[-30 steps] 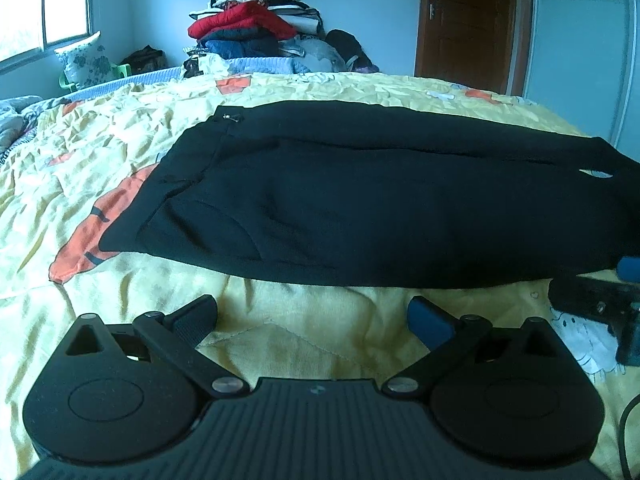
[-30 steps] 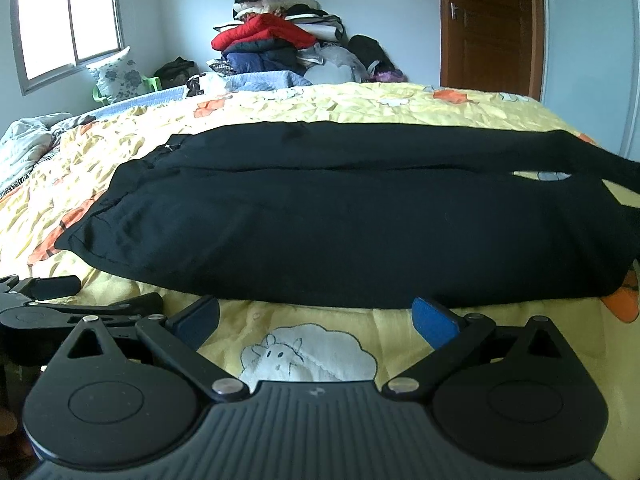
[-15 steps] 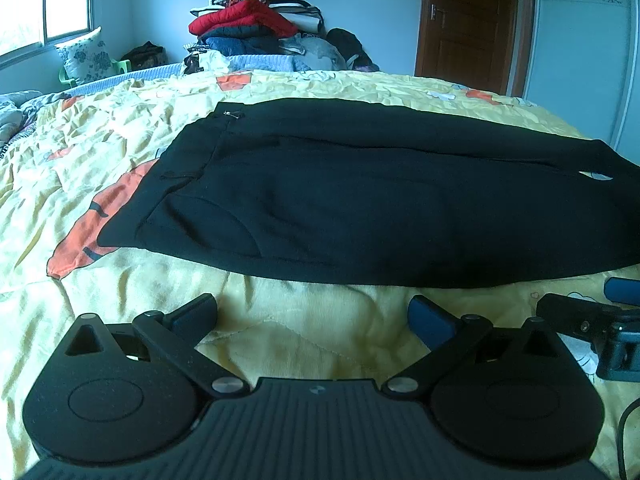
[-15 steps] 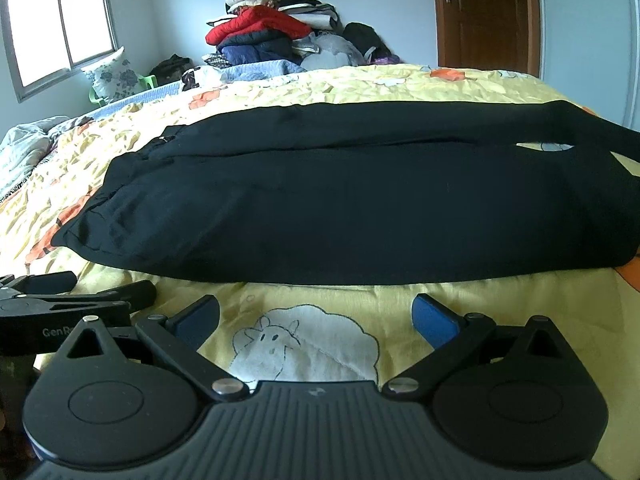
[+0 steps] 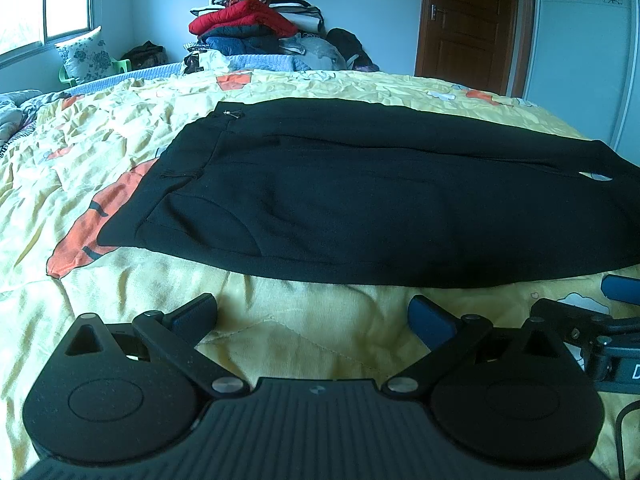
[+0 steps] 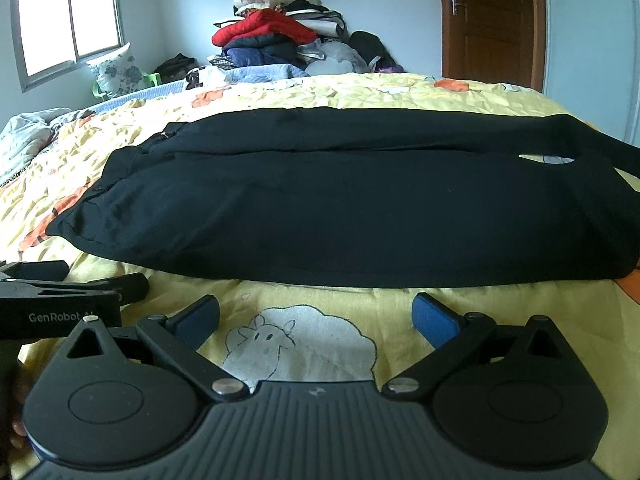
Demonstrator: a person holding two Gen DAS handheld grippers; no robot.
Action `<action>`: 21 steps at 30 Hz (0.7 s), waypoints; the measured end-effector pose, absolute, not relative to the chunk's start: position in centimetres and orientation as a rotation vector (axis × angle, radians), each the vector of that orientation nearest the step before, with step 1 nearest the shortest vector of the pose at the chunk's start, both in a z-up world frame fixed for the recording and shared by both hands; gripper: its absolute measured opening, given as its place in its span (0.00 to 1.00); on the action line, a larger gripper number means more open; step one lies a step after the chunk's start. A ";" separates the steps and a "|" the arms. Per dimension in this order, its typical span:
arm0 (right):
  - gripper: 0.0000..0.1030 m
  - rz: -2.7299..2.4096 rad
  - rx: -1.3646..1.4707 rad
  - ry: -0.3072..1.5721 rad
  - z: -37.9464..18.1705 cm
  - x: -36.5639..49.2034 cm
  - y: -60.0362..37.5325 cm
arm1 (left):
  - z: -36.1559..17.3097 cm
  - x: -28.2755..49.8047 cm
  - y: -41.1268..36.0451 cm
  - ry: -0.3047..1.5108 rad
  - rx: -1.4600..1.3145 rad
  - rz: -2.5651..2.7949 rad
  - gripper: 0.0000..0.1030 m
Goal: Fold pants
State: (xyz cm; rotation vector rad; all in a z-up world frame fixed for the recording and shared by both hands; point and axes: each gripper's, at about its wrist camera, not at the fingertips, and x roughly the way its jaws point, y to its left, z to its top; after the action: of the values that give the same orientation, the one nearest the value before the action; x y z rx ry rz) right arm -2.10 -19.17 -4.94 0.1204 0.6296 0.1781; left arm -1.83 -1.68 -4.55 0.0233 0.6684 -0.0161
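Black pants point(image 5: 360, 196) lie flat across the yellow bedspread, waistband to the left, legs running right. They also show in the right wrist view point(image 6: 340, 204). My left gripper point(image 5: 312, 316) is open and empty, just short of the pants' near edge by the hip. My right gripper point(image 6: 316, 314) is open and empty, just short of the near edge along the leg. The right gripper also shows at the right edge of the left wrist view point(image 5: 592, 320). The left gripper also shows at the left edge of the right wrist view point(image 6: 72, 284).
The yellow cartoon-print bedspread point(image 5: 100, 152) covers the bed. A pile of clothes point(image 5: 256, 28) sits at the far side. A window point(image 6: 68, 20) is at the left, a wooden door point(image 6: 488, 20) at the back right. A floral pillow point(image 5: 86, 56) lies far left.
Both grippers have risen and drawn slightly nearer the pants' near edge, staying open. The right gripper has moved closer to the left one. The pants have not moved.
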 end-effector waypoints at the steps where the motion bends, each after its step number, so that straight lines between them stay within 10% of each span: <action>1: 1.00 0.178 0.120 0.629 -5.0 -2.1 -19.2 | -4.5 -1.8 -1.7 0.668 0.023 -0.016 1.00; 21: 1.00 0.150 0.025 0.649 -5.1 -2.1 -17.8 | -4.5 -1.8 -1.6 0.669 0.022 -0.016 1.00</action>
State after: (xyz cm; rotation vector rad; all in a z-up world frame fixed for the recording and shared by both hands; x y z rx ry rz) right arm -2.10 -17.79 -5.09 0.0250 0.6489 0.1502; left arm -1.83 -1.61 -4.55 0.0223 0.6685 -0.0164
